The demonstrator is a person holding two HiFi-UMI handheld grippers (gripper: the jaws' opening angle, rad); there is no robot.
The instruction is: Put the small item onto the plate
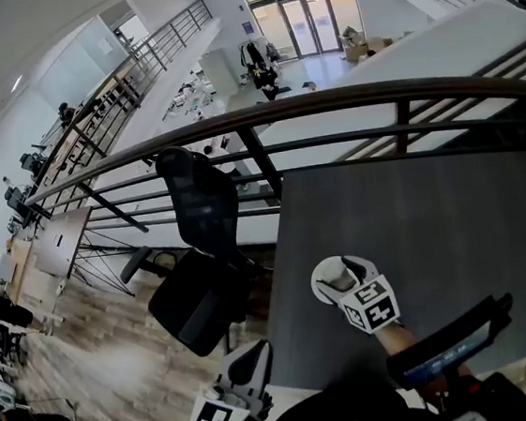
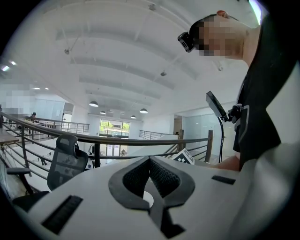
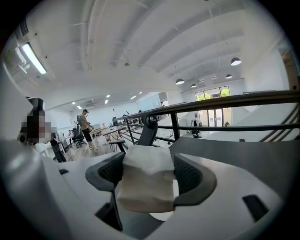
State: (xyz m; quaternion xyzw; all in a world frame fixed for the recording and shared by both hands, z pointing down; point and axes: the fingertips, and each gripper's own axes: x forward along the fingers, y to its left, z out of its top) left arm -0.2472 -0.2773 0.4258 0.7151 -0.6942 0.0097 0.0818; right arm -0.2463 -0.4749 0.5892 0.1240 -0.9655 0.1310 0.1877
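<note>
My right gripper [image 3: 149,158] is clamped on the small pale block [image 3: 145,183], which fills the gap between its jaws, over the grey table [image 1: 434,223]. My left gripper [image 2: 150,161] is closed with nothing in it.

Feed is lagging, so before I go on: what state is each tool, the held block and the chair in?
Left tool: shut, empty.
Right tool: shut on the white block, over the table.
White block: held, not yet set down.
Chair: upright, unoccupied, beside the table.
</note>
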